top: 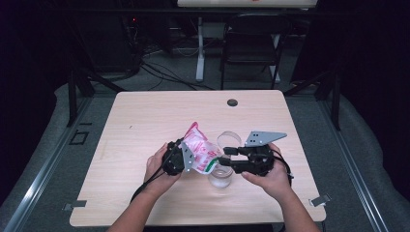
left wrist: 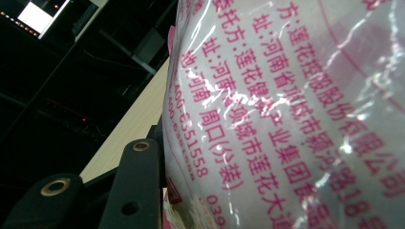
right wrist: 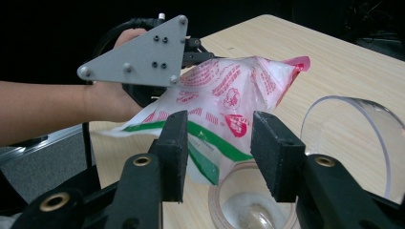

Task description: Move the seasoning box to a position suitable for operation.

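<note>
a crinkled white plastic bag with pink print and a green stripe (top: 199, 151) is held tilted above a clear round glass jar (top: 221, 177) on the pale wooden table (top: 145, 121). the left gripper (top: 175, 159) is clamped on the bag's side. the right gripper (top: 226, 158) has its jaws apart around the bag's lower corner, and the pads are not pressing on it. the step in hand seems to be pouring into the jar. next, the corner probably must be aimed over the jar's mouth.
</note>
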